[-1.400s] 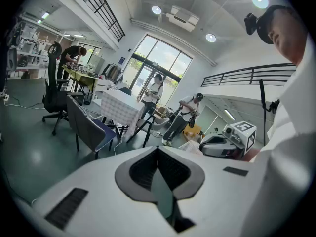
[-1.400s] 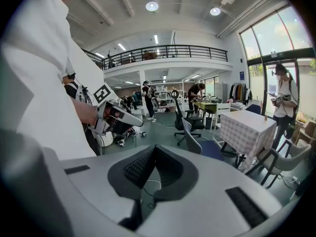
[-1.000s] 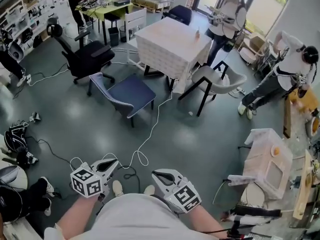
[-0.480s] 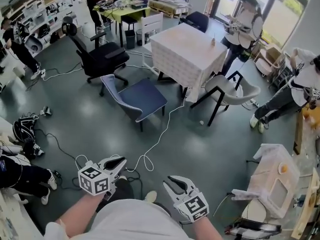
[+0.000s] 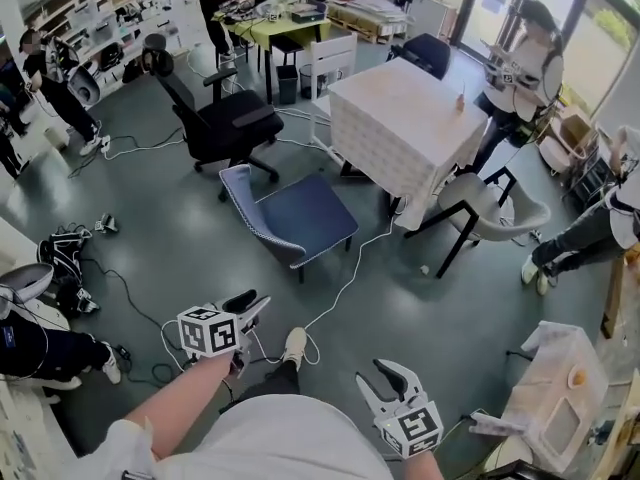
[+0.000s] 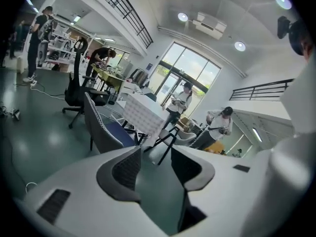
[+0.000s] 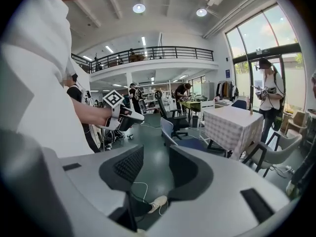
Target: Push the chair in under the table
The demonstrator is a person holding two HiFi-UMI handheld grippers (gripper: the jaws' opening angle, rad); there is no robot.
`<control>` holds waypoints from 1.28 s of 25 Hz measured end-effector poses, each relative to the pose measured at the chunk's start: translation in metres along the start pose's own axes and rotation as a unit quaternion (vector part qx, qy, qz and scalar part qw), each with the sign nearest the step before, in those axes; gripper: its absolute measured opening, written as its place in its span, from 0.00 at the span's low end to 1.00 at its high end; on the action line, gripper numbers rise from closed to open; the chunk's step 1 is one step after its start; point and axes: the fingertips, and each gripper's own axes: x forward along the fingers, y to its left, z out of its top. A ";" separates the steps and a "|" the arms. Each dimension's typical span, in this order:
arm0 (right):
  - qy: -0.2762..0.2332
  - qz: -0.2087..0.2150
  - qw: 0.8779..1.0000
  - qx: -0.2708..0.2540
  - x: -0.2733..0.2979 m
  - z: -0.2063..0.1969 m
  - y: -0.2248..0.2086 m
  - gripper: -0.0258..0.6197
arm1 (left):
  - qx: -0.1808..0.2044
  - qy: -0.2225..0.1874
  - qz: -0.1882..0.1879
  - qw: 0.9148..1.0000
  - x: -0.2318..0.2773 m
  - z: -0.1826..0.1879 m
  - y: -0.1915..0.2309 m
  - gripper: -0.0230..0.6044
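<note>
Blue-cushioned chair with a grey shell back (image 5: 298, 218): stands on the grey-green floor near the left corner of the square table draped in a pale checked cloth (image 5: 400, 118), apart from it and not tucked under, with its back on the side away from the table. Beyond the table's left side, well clear of it: black office chair on castors (image 5: 225, 118). At the table's right corner, close beside it: grey shell chair on black legs (image 5: 490, 213). Trailing from under the table across the floor toward the camera: thin white cable (image 5: 345, 283). Well apart from the table, farther from it than the blue chair, held out in the left hand: white left gripper with a marker cube (image 5: 253, 302), pointed toward the blue chair and the table, jaws opening, only open floor seen in the gap. Farther still from the table, low beside the person's body: white right gripper with its own marker cube (image 5: 381, 375), jaws opening and spread wide, nothing pinched, only floor and a white shoe (image 5: 293, 343) seen past them.
</note>
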 end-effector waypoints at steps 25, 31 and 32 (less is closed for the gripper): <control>0.036 0.073 0.996 -0.023 0.225 0.134 -0.168 0.29 | -0.168 0.054 0.251 0.952 0.201 0.089 0.286 0.50; 0.034 0.116 0.992 -0.046 0.242 0.155 -0.244 0.29 | -0.201 0.068 0.287 0.934 0.229 0.083 0.311 0.50; 0.033 0.120 0.991 -0.048 0.242 0.160 -0.258 0.29 | -0.213 0.064 0.298 0.928 0.230 0.081 0.314 0.50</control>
